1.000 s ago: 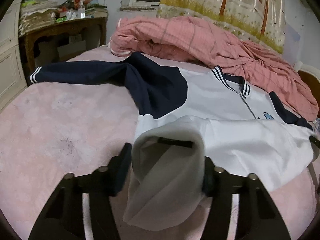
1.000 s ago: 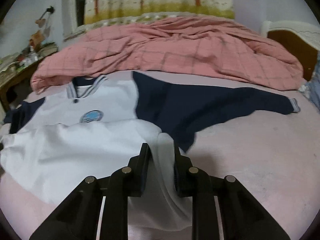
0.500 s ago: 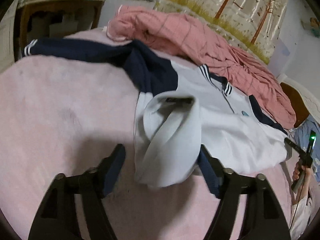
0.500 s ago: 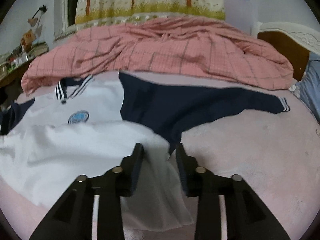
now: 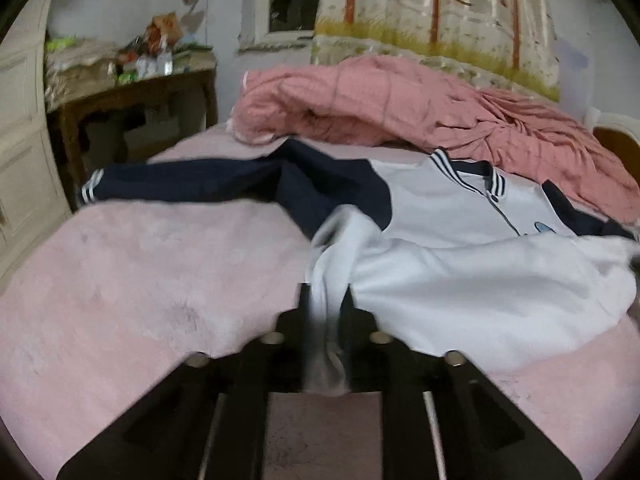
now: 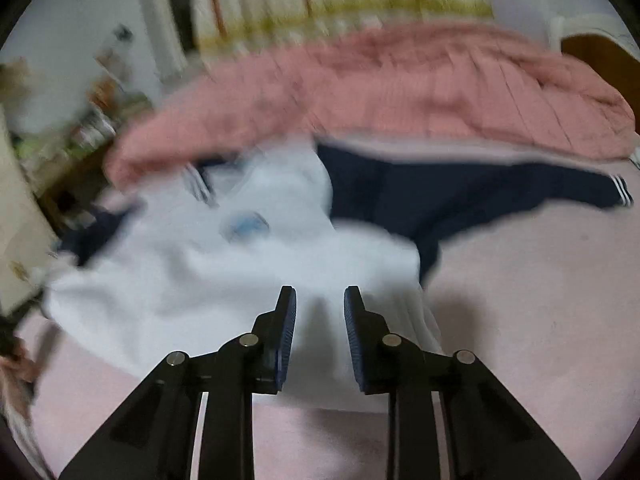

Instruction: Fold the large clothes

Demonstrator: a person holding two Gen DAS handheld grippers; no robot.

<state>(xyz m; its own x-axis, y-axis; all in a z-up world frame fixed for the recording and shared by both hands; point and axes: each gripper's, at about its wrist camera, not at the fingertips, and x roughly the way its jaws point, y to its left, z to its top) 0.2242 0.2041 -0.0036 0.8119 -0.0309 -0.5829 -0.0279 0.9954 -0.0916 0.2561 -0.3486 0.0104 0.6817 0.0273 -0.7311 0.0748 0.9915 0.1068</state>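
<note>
Currently a white jacket [image 5: 460,276] with navy sleeves is spread on a pink bed cover [image 5: 140,280]; collar faces the far side, next to a heaped pink quilt [image 5: 400,108]. One navy sleeve [image 5: 192,186] is stretched flat toward a wooden side table [image 5: 132,92] in the left wrist view. The other navy sleeve [image 6: 480,200] is seen laid out toward the right in the right wrist view, striped cuff at its end.

Left gripper [image 5: 326,308]: jaws narrow and closing, a bunched fold of the white hem is pinched between them, cloth hanging down past the pads. The hem is lifted off the cover on that side.

Right gripper [image 6: 320,300]: jaws closing, a clear gap is still seen between the blue pads [image 6: 286,336]. White hem fabric lies in the gap, but pad contact is not seen. Right view is heavily blurred, so finer detail cannot be told.

A patterned curtain [image 5: 432,8] is seen behind the bed.
</note>
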